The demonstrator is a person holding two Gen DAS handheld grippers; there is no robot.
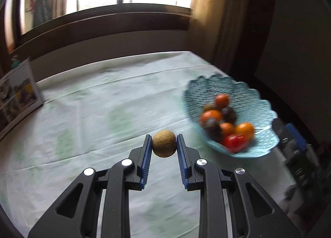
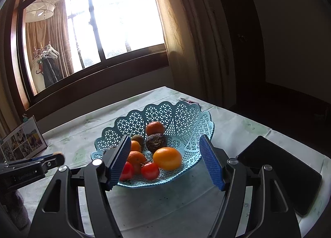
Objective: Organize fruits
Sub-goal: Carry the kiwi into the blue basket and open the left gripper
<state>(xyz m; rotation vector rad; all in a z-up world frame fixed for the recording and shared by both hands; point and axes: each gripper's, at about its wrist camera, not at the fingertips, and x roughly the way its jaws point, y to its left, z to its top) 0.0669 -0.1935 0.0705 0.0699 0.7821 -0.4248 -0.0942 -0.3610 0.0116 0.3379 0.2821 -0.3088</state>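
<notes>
My left gripper (image 1: 164,141) is shut on a round brown kiwi (image 1: 164,143) and holds it above the tablecloth, left of the light blue lattice basket (image 1: 209,87). The basket holds several fruits: oranges (image 2: 167,158), tomatoes (image 2: 150,171), a dark wrinkled fruit (image 2: 156,141) and a kiwi (image 2: 138,138). My right gripper (image 2: 165,151) is open and empty, its fingers to either side of the basket's near rim (image 2: 186,147). The left gripper with the kiwi also shows at the left edge of the right wrist view (image 2: 55,158).
The table has a pale green-patterned cloth (image 1: 93,118). A photo stand (image 2: 22,144) is at the far left. A black phone (image 2: 283,174) lies on the right of the table. A window and curtain are behind the table.
</notes>
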